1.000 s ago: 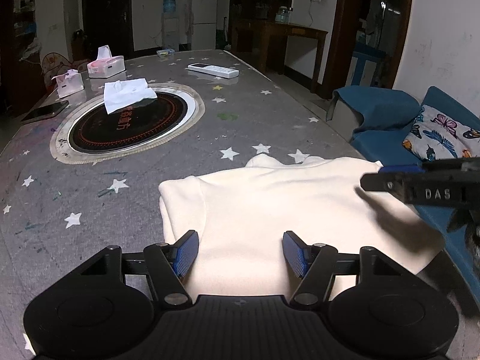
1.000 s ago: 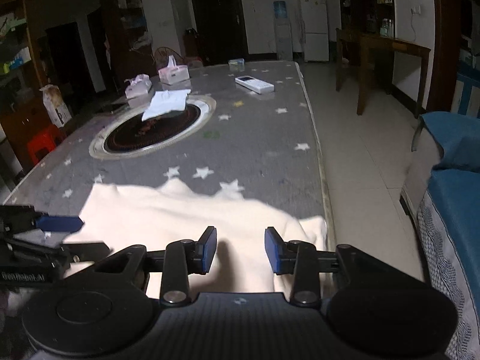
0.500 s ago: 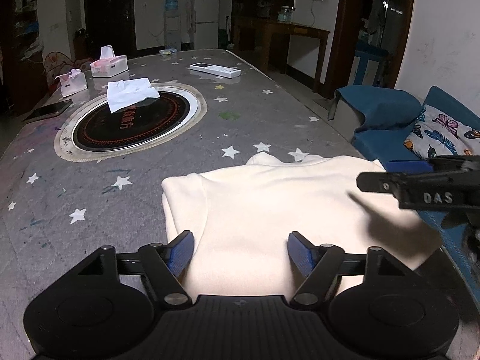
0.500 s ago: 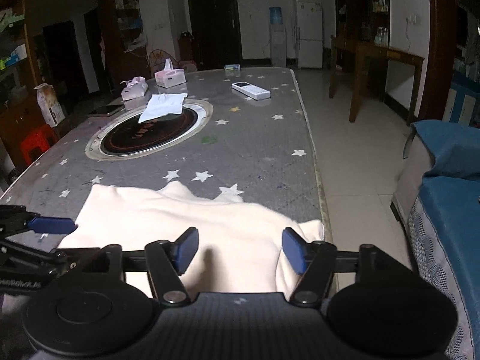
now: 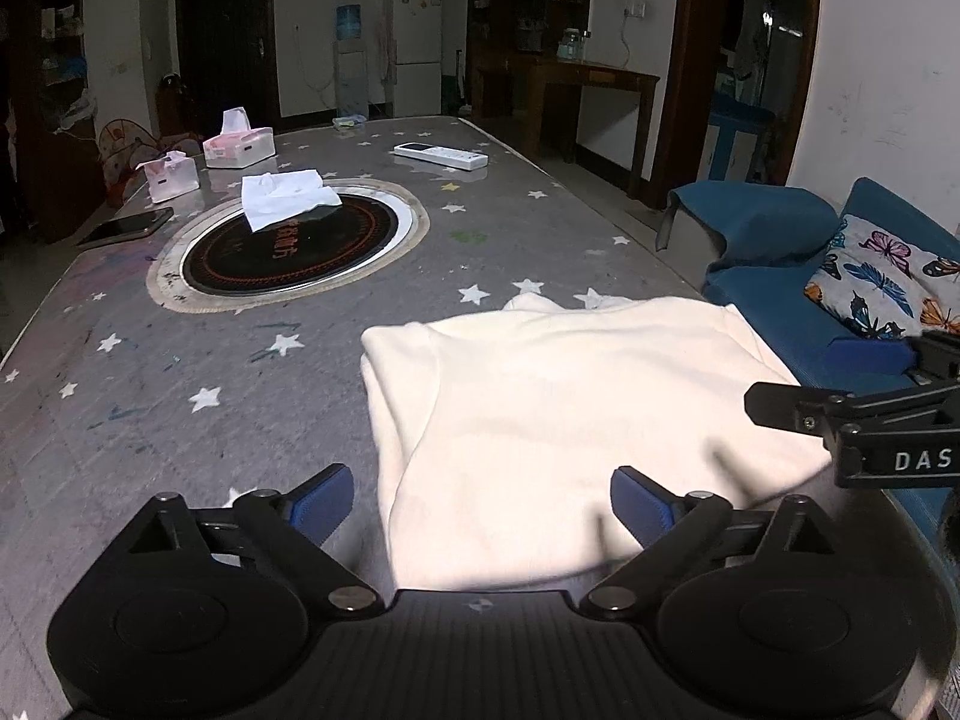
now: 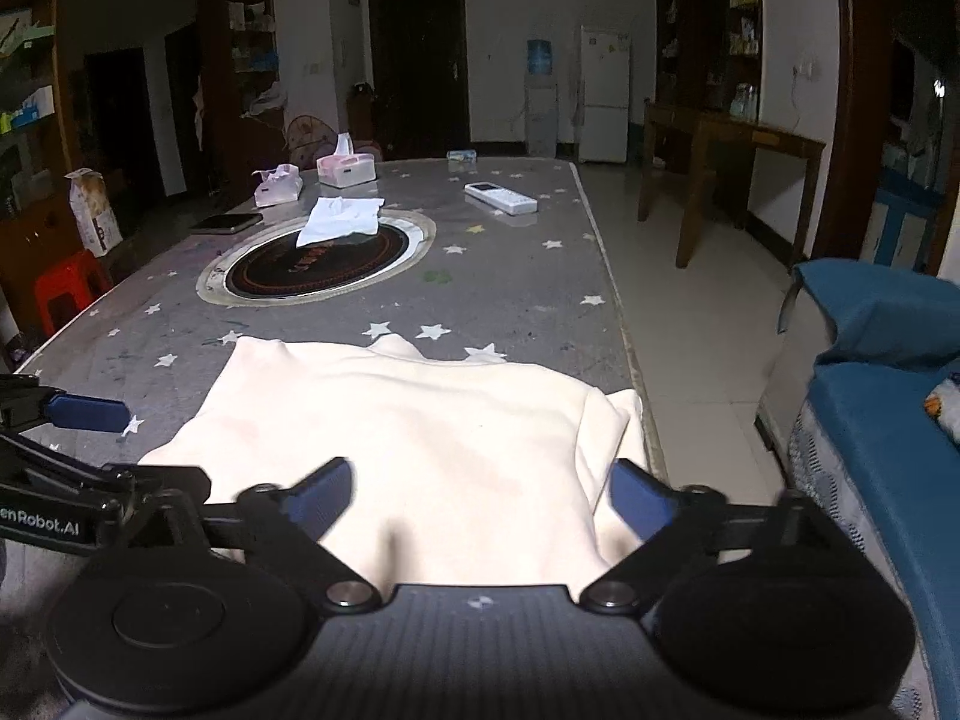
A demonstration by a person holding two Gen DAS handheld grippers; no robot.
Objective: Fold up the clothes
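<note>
Garment [image 5: 570, 420]: cream cloth, soft, matt, fine knit. Counter [image 5: 180, 372]: grey star-printed covering, smooth with a slight sheen, scuffed. Inset round plate [image 5: 288, 240]: glossy black, dull metal rim. Left hand-held gripper [image 5: 480, 501]: matt black plastic, ribbed housing, blue pads [image 5: 321, 501], bright metal pivot screws. Remote [image 5: 441, 155]: white smooth plastic. Sofa [image 5: 774, 276]: blue woven cloth.

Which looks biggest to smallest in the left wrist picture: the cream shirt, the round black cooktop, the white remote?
1. cream shirt, though it's closest to the camera
2. round black cooktop
3. white remote, farthest away, so it may look smaller than it is
</note>
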